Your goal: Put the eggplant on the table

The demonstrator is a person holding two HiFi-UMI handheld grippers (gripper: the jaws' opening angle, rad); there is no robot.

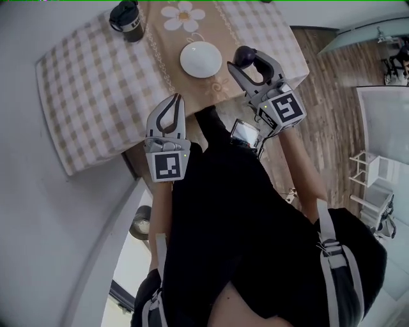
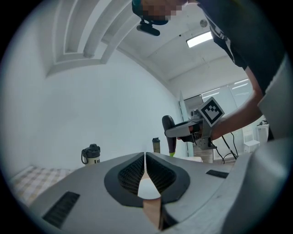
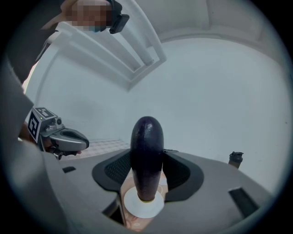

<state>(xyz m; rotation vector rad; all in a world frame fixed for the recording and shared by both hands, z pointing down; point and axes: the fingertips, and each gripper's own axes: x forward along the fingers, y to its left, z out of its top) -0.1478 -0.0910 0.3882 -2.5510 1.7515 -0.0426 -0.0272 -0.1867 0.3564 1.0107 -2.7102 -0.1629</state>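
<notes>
A dark purple eggplant (image 1: pixel 244 56) (image 3: pixel 147 151) stands upright between the pads of my right gripper (image 1: pixel 248 62) (image 3: pixel 147 161), which is shut on it. It hangs over the near right part of the table (image 1: pixel 89 83), just right of a white plate (image 1: pixel 200 59) (image 3: pixel 143 206). My left gripper (image 1: pixel 174 101) (image 2: pixel 145 157) is shut with nothing in it and hovers at the table's near edge. The left gripper view shows the eggplant (image 2: pixel 169 133) with its green stem end down.
The table has a checkered cloth and a brown flowered runner (image 1: pixel 182 25). A dark lidded mug (image 1: pixel 126 19) (image 2: pixel 91 154) stands at its far side, and a bottle (image 2: pixel 156 145) (image 3: pixel 236 159) further off. Wooden floor (image 1: pixel 326 96) and a white rack (image 1: pixel 377 172) lie to the right.
</notes>
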